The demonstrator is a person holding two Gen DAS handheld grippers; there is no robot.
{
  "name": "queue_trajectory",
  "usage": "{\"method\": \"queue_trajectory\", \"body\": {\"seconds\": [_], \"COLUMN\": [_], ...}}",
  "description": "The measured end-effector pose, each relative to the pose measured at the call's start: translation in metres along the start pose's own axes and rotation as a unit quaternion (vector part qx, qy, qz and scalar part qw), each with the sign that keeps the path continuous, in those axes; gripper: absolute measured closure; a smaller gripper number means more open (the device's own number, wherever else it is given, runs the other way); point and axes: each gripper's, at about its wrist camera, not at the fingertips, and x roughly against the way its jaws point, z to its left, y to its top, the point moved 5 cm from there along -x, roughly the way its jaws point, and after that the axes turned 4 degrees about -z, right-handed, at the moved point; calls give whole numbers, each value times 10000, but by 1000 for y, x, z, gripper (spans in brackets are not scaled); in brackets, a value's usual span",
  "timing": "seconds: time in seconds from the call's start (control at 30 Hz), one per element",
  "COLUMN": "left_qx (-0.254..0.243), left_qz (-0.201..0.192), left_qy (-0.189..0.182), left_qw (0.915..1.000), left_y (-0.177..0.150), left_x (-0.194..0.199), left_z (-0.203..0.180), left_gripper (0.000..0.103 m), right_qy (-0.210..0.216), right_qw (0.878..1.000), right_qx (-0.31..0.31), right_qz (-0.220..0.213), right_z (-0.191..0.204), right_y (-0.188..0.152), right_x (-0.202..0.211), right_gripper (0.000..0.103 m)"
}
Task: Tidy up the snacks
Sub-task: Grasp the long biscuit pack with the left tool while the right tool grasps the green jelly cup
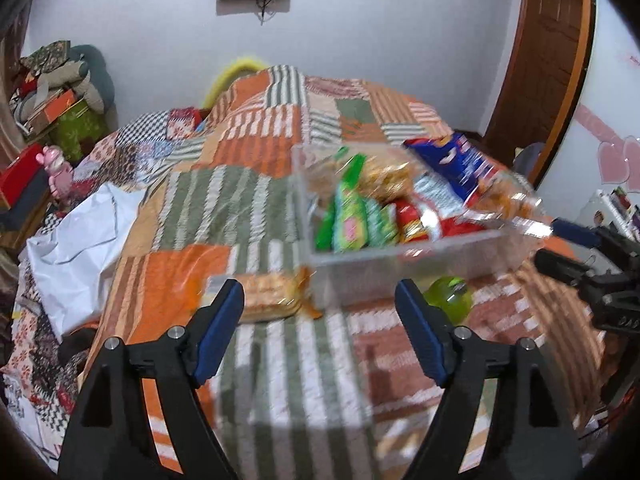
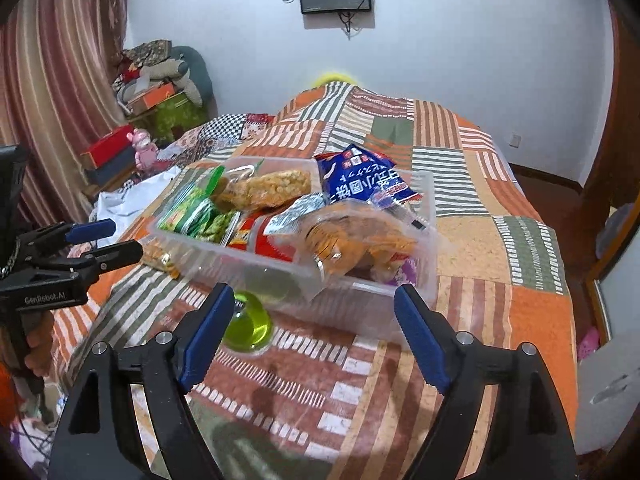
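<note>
On the patchwork quilt (image 2: 472,240), a clear bin (image 2: 360,304) gathers the snack packets, while the left gripper (image 1: 320,304) and right gripper (image 2: 316,308), both spread and empty, face a stray cracker packet (image 1: 268,292) and green cup (image 2: 248,328).

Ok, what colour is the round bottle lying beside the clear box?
Translucent yellow-green bottle, clearest in the right wrist view.

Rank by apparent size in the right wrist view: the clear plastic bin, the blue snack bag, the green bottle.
1. Clear plastic bin, plainly the largest.
2. Blue snack bag.
3. Green bottle, partly hidden behind a tong finger. It lies nearer the camera than the bag, so these two are close and their order is unsure.
</note>
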Motion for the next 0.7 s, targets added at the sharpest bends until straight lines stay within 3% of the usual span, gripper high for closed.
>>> {"method": "queue_trajectory", "body": {"seconds": [0.4,0.63,0.7], "left_qx": [348,288,154], "left_qz": [567,699,707], "left_qy": [358,167,93], "left_qw": [9971,9970,9973], "left_y": [-26,-19,-16], "left_x": [-40,-68,-75], "left_z": [57,68,64], "left_gripper": [25,24,18], "right_qy": [209,389,400], "right_qw": [9988,9970,9965], "right_qx": [161,161,177], "right_qz": [412,651,714], "right_z": [27,39,42], "right_y": [-21,-26,-27], "right_x": [-21,-39,-43], "right_gripper": [21,21,21]}}
